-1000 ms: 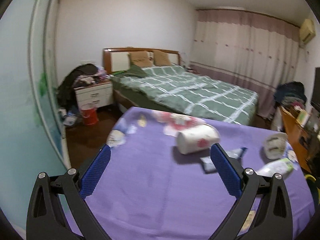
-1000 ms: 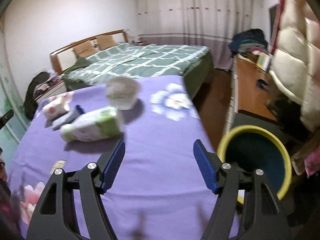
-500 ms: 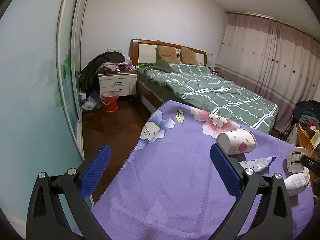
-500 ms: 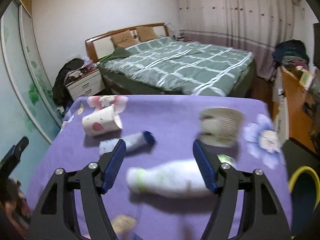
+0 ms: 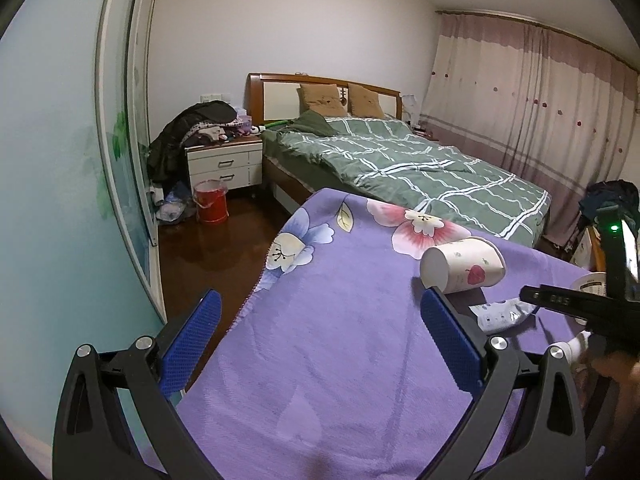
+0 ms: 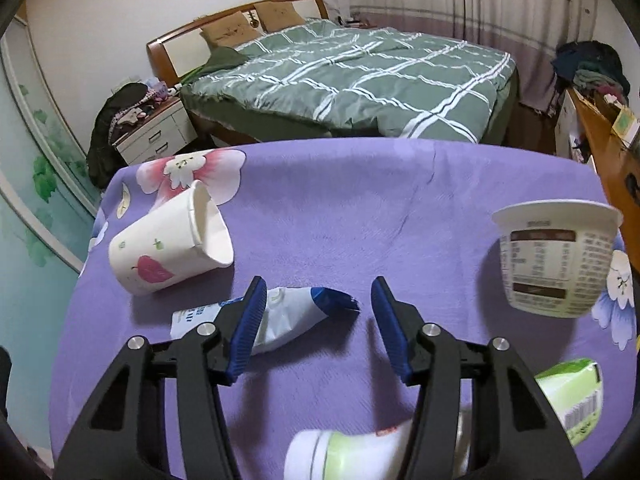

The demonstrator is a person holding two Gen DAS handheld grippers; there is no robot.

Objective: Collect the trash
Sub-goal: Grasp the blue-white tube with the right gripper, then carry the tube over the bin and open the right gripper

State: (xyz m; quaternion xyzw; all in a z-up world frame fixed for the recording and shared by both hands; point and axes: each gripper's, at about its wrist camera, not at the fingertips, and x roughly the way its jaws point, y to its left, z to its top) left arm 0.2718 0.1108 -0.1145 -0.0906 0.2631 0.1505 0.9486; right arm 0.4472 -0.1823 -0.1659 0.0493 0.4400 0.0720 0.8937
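Trash lies on a purple flowered tablecloth. My right gripper hangs low over a squeezed white-and-blue tube; its jaws are closing with the tube's blue end between them, pads not touching it. A paper cup lies on its side to the left. An upturned yogurt tub stands at the right, and a white-and-green bottle lies under the gripper. My left gripper stands open with nothing in it near the table's left edge. The cup, tube and right gripper lie to its right.
Beyond the table stands a bed with a green checked quilt. A white nightstand piled with clothes and a red bucket stand on the dark floor at the left, by a mirrored sliding door. A wooden desk runs along the right.
My right gripper swept left across the table, away from the yellow-rimmed bin, and sank over the tube while its jaws narrowed. The left gripper's view swung left early, then held.
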